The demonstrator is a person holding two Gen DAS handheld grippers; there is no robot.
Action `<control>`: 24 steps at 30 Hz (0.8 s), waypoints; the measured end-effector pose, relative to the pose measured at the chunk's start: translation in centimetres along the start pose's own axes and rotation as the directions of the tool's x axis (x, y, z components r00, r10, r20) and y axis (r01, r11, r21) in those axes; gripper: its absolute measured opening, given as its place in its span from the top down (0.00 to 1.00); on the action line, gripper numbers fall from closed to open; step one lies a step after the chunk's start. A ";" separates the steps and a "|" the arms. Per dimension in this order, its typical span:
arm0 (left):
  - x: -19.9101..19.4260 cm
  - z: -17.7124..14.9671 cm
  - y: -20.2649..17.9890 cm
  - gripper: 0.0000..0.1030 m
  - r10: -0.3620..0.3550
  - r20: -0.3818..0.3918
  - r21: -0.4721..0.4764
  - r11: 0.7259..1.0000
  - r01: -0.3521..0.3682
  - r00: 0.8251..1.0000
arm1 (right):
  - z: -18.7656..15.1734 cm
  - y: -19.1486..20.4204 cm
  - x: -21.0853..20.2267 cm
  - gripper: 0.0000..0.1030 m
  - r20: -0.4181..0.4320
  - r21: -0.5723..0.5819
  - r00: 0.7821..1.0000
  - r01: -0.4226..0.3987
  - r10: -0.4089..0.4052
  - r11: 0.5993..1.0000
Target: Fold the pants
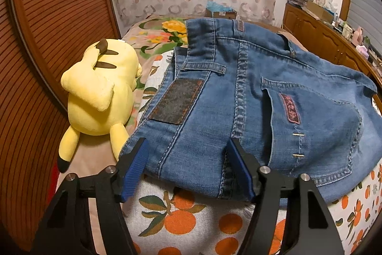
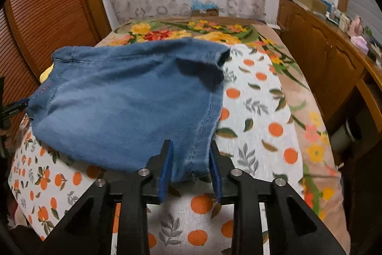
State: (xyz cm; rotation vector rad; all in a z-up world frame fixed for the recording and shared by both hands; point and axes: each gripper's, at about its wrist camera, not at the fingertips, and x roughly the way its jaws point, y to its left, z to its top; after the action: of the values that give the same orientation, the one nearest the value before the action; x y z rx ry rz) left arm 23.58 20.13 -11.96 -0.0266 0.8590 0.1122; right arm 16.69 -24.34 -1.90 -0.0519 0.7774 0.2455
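Closest in the left wrist view is the left claw (image 1: 186,147), its two black fingers with ribbed blue pads spread wide on either side of the waistband end of the jeans (image 1: 250,97). The denim lies between the pads, but whether they press on it cannot be told. The right claw (image 2: 189,147) stands much narrower, with a frayed corner of the jeans (image 2: 124,102) between its blue pads; the right pad shows a slight gap beside the cloth, so a grip is not certain.

Only the left view shows the seat of the jeans: heavy stitched seams, a dark leather patch, a back pocket with a small pink label, a metal button. It also shows a yellow plush toy (image 1: 100,90) lying at the bed's left edge, just beside the jeans. The right view shows plain, smooth denim, bunched and somewhat blurred, lying toward the bed's left side.

The bed (image 2: 250,106) carries a white cover printed with oranges.
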 end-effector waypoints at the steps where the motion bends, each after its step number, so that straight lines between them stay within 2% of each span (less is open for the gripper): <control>1: 0.0 0.0 0.1 0.37 0.000 -0.001 -0.003 1.000 0.000 1.000 | 0.0 0.2 0.2 0.63 -0.006 0.001 1.000 0.003 -0.003 1.000; 9: 0.4 -0.1 0.9 0.38 0.002 -0.013 -0.036 0.999 -0.003 1.000 | -0.4 1.1 1.2 0.59 -0.042 -0.013 0.999 0.019 -0.020 1.000; 17: 0.8 -0.3 0.9 0.38 0.001 -0.018 -0.046 0.999 -0.002 1.000 | -0.6 1.1 1.6 0.59 -0.036 0.003 0.999 -0.039 0.039 0.999; 21: 1.1 0.0 1.1 0.38 0.009 -0.017 -0.052 0.999 -0.010 1.000 | -0.8 1.0 1.8 0.59 -0.027 -0.001 0.999 -0.040 0.040 0.999; 22: 1.2 0.0 1.2 0.38 0.008 -0.017 -0.055 0.998 -0.009 1.000 | -0.8 1.2 1.8 0.59 -0.026 -0.005 0.999 -0.038 0.038 0.999; 24: 1.5 0.1 1.3 0.48 -0.002 -0.026 -0.063 0.998 0.001 1.000 | -0.9 1.4 1.8 0.63 -0.023 -0.009 0.999 -0.042 0.042 0.999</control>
State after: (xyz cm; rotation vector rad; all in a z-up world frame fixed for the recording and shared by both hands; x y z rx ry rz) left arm 24.50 21.58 -12.99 -0.0882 0.8817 0.1379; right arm 17.00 -22.78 -3.71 -0.0475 0.8007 0.2893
